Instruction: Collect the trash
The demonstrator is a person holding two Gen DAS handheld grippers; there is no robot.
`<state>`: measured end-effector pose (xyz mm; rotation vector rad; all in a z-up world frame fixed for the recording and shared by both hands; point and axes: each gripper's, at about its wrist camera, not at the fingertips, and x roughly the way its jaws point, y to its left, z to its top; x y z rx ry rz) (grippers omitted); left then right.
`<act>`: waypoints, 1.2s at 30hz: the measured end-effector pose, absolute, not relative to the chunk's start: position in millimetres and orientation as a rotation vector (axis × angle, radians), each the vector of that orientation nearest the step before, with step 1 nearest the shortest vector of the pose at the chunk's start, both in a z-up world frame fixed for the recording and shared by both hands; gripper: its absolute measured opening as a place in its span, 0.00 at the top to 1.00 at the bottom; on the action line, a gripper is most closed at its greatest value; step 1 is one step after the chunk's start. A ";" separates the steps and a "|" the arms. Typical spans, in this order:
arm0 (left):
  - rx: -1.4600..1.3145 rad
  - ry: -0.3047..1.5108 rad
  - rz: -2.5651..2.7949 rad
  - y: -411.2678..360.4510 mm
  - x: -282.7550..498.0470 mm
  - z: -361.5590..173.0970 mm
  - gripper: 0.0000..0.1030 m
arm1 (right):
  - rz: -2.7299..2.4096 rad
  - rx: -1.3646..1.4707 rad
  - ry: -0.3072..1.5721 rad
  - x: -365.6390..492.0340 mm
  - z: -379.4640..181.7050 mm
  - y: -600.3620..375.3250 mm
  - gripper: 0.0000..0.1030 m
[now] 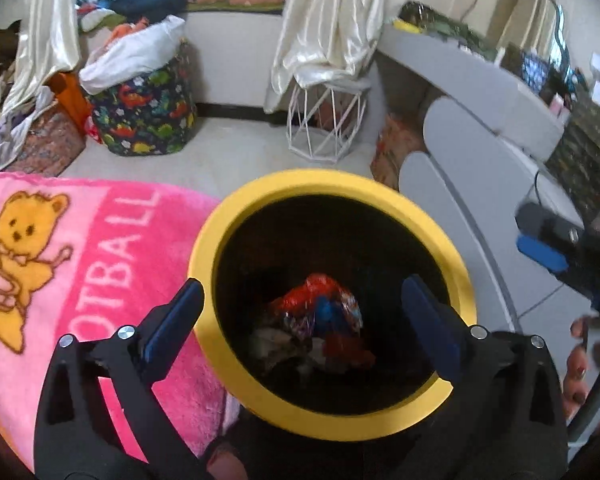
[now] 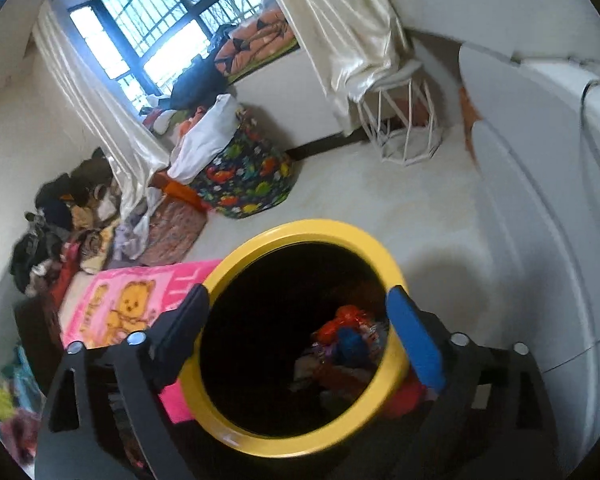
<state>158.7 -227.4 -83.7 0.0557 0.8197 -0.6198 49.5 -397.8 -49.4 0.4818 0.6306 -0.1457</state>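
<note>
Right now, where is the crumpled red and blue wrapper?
The wrapper lies at the bottom of the yellow-rimmed bin, low and central in both wrist views, with the pink blanket just left of the bin.

The right gripper [image 2: 298, 332] hangs above a yellow-rimmed trash bin [image 2: 324, 229], its jaws spread wide with nothing between them. Crumpled red and blue wrappers [image 2: 346, 332] lie inside the dark bin. A pink teddy-bear blanket [image 2: 120, 312] sits left of the bin. Farther back stand a dinosaur-print laundry bag [image 2: 246, 178] and a white wire stool [image 2: 400, 120].
</note>
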 end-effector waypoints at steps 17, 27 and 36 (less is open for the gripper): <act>0.012 0.552 -0.374 -136.5 87.6 -34.9 0.11 | -0.169 0.114 0.270 -23.2 -27.2 -304.6 0.06; 0.012 0.475 -0.240 -95.7 53.6 -30.8 0.11 | -0.120 0.079 0.183 -39.7 -25.9 -278.4 0.06; 0.005 0.466 -0.228 -88.1 45.2 -35.1 0.11 | -0.107 0.048 0.201 -36.9 -30.0 -269.1 0.06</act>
